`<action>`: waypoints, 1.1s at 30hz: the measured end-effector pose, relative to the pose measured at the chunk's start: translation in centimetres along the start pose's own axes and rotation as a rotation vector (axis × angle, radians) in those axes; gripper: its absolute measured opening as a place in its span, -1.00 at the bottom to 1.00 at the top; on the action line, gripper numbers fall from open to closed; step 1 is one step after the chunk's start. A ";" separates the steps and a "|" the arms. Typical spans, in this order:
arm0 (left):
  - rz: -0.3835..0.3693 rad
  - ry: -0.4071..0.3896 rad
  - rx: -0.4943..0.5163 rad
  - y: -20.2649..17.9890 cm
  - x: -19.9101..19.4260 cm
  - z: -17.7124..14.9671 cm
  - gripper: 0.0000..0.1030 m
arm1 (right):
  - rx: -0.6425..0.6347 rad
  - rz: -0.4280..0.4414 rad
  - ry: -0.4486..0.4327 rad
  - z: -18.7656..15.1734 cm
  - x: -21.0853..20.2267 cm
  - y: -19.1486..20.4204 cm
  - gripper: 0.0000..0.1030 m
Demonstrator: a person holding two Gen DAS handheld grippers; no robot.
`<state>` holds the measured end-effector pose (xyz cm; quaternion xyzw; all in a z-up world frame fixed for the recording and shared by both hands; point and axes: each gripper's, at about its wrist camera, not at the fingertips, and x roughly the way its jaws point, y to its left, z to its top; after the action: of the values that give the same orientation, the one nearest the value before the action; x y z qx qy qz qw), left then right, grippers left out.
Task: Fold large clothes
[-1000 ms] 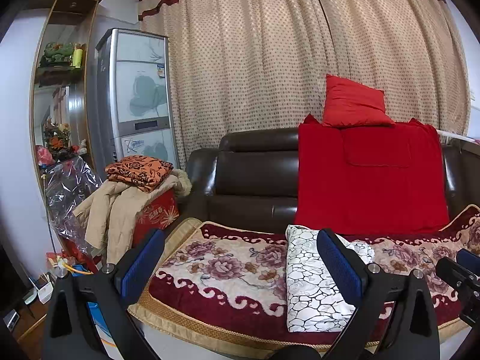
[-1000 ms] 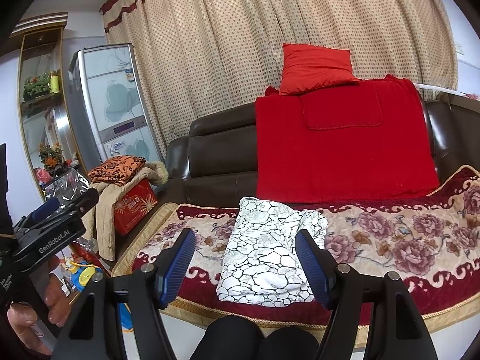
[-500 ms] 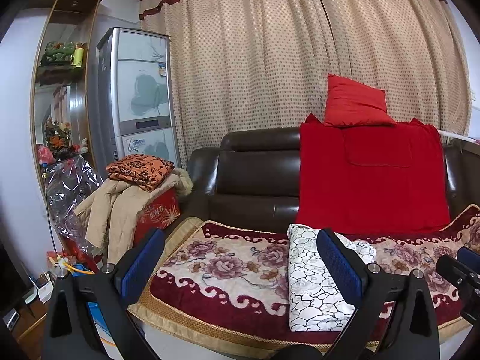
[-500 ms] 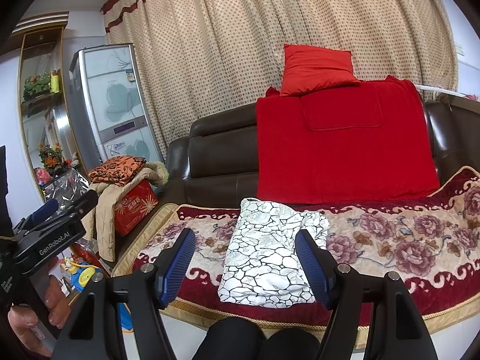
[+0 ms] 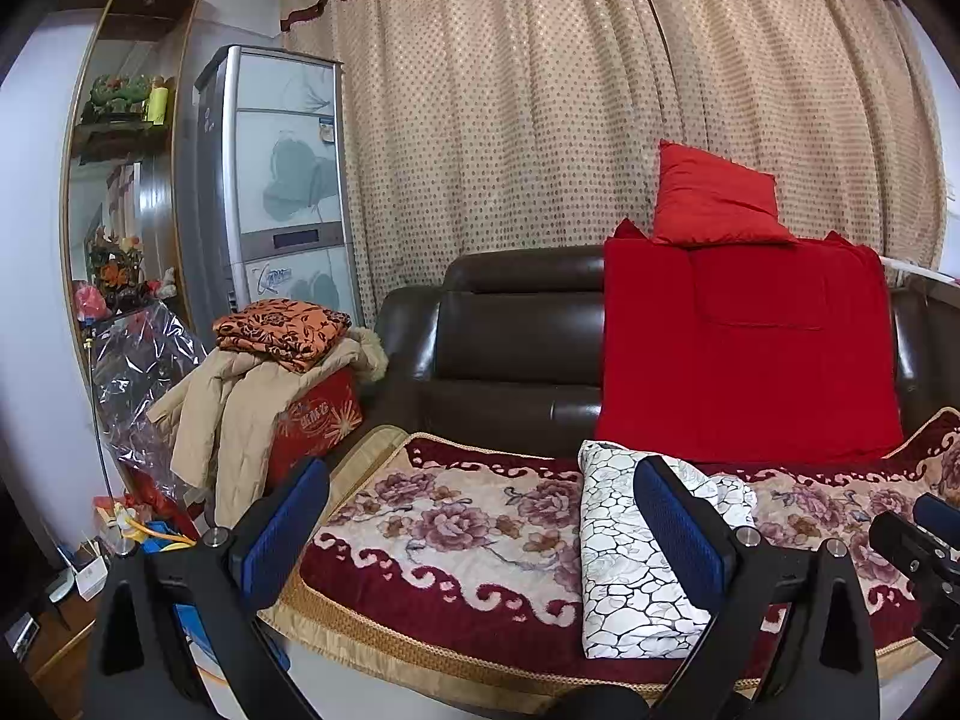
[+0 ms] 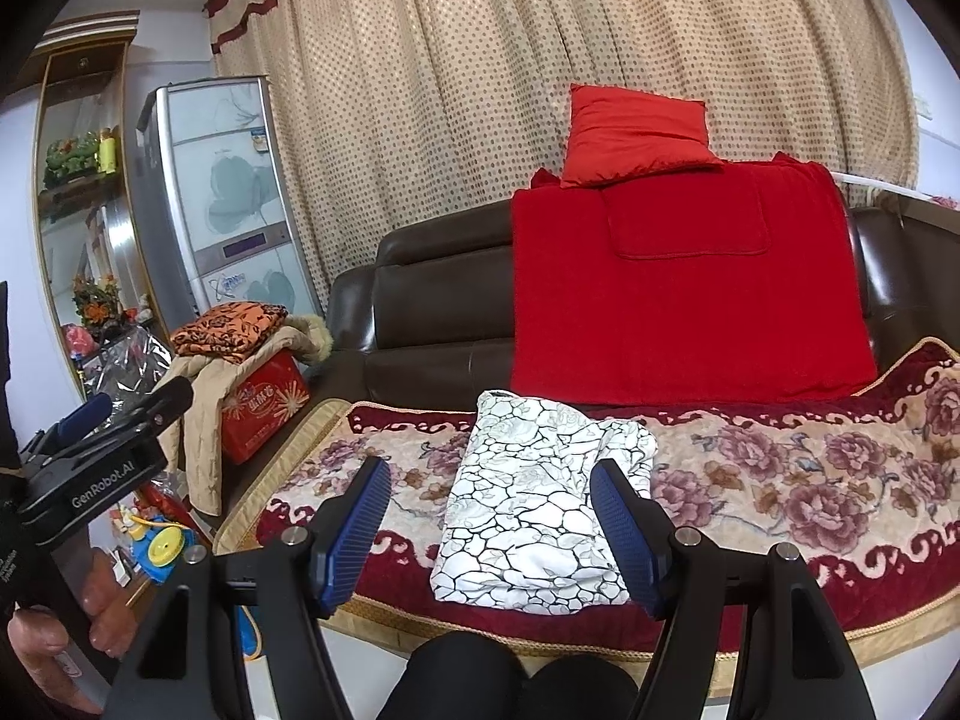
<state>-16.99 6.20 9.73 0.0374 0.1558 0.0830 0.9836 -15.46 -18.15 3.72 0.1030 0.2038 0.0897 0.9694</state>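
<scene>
A white garment with a black crackle pattern (image 6: 534,504) lies folded into a rectangle on the floral sofa cover (image 6: 780,480). In the left wrist view the same garment (image 5: 624,570) sits right of centre, partly behind one blue pad. My right gripper (image 6: 489,531) hangs in front of the sofa edge, open, nothing between its fingers; the garment is seen beyond the gap. My left gripper (image 5: 480,531) is open and empty too, held left of the garment. The left gripper's body (image 6: 90,468) and the hand holding it show at the right wrist view's left edge.
A red blanket (image 6: 678,288) drapes the brown leather sofa back (image 6: 438,312), with a red cushion (image 6: 636,132) on top. Left of the sofa stand a red box under a beige coat (image 5: 240,408) and orange cloth, a tall appliance (image 5: 276,192), a shelf, floor clutter. Dark knees (image 6: 510,678) below.
Both views have shifted only slightly; the garment lies as before and both grippers stay open at the same width.
</scene>
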 end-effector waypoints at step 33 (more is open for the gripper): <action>0.003 -0.014 -0.013 0.3 -0.8 0.1 0.96 | -0.025 -0.003 -0.014 0.1 -0.5 1.2 0.41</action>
<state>-17.72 6.34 10.06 0.0318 0.1484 0.0850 0.9847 -16.04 -17.13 4.23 0.0913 0.1959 0.0900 0.9722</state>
